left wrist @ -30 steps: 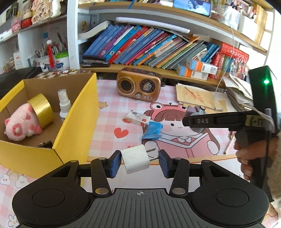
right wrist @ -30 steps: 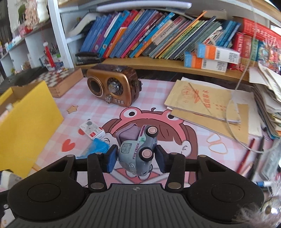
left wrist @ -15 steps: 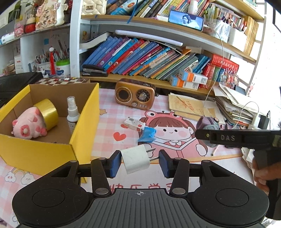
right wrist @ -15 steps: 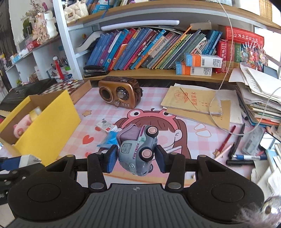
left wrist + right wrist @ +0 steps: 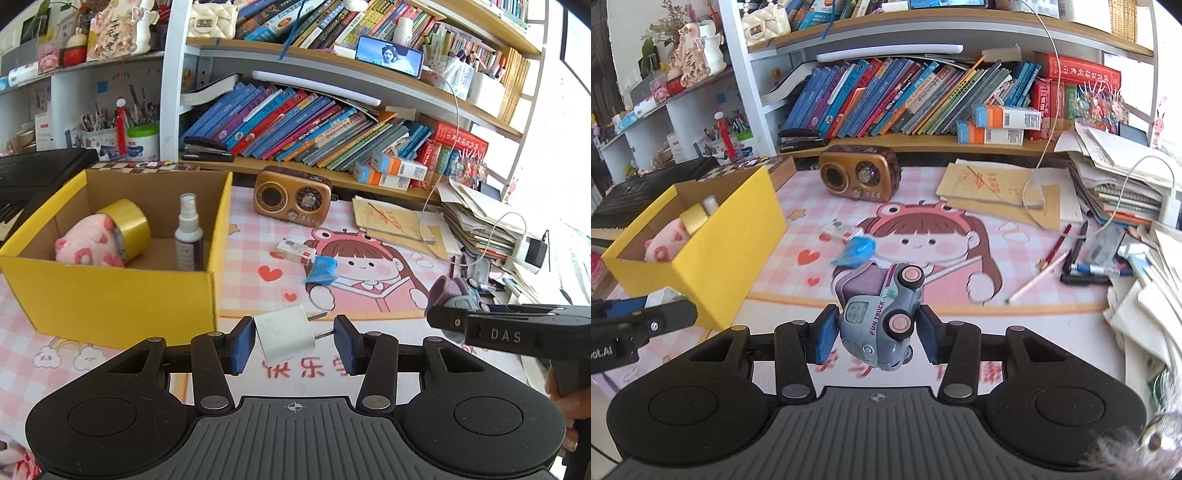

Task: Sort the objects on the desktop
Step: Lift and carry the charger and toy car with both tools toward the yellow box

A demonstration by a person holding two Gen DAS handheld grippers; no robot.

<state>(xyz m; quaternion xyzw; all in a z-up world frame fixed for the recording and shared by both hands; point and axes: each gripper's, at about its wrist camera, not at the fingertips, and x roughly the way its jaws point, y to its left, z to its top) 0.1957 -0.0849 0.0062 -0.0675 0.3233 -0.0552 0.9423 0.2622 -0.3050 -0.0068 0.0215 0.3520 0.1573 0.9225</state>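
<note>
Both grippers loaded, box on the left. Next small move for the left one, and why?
Probably carry the left gripper left and forward over the yellow box, then release. It is shut on the white charger plug, held above the mat; the box is open, with free floor between the spray bottle and the pink plush.

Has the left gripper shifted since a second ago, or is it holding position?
Yes. The left gripper, shut on the white charger, has pulled back and up: the yellow box and radio look farther off.
</note>
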